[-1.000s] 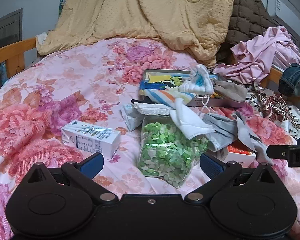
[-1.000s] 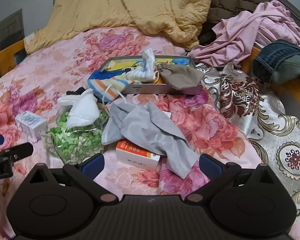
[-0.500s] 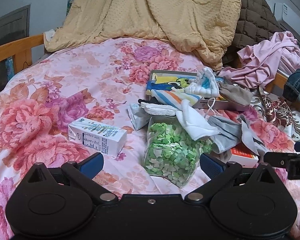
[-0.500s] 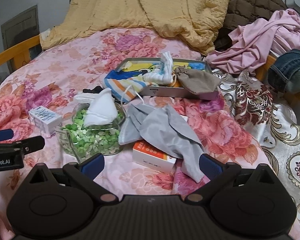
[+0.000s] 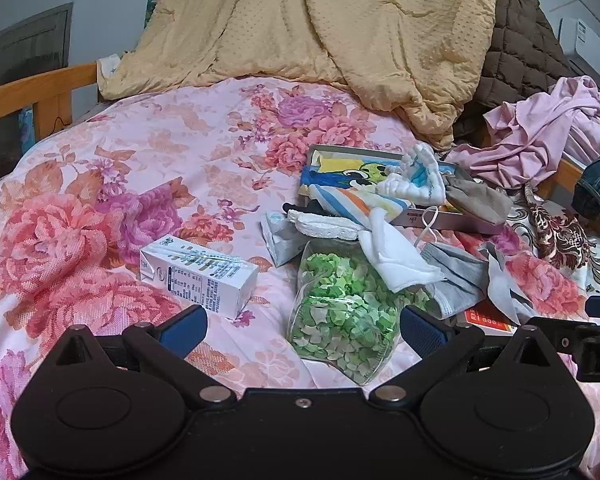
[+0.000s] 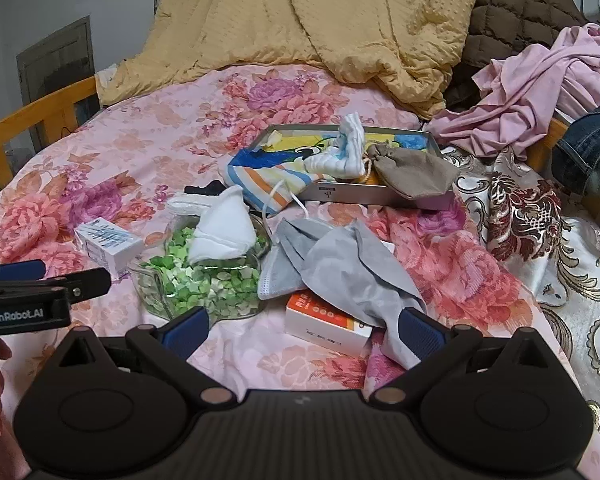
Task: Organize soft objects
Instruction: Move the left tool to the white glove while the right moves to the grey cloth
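Bed with pink floral sheet, cluttered mid-mattress. Left gripper hovers low over the sheet, blue-padded fingers spread wide, nothing between them; its side, seen from the right wrist camera, reads "GenRobot.AI". Right gripper likewise held with fingers spread apart, empty, just above the near end of a grey cloth. That cloth lies draped over an orange-and-white cardboard box with printing too small to read, touching a grey face mask. A white folded face mask rests on a clear bag of green paper bits. White carton with blue nutrition-style print, text illegible, lies left of the bag. Behind, a shallow metal tray holds a cartoon-print striped cloth spilling over its rim, a white-and-blue knotted sock and a tan drawstring pouch. Tray front bears a small mark, unreadable. Yellow quilt heaped at the head end.
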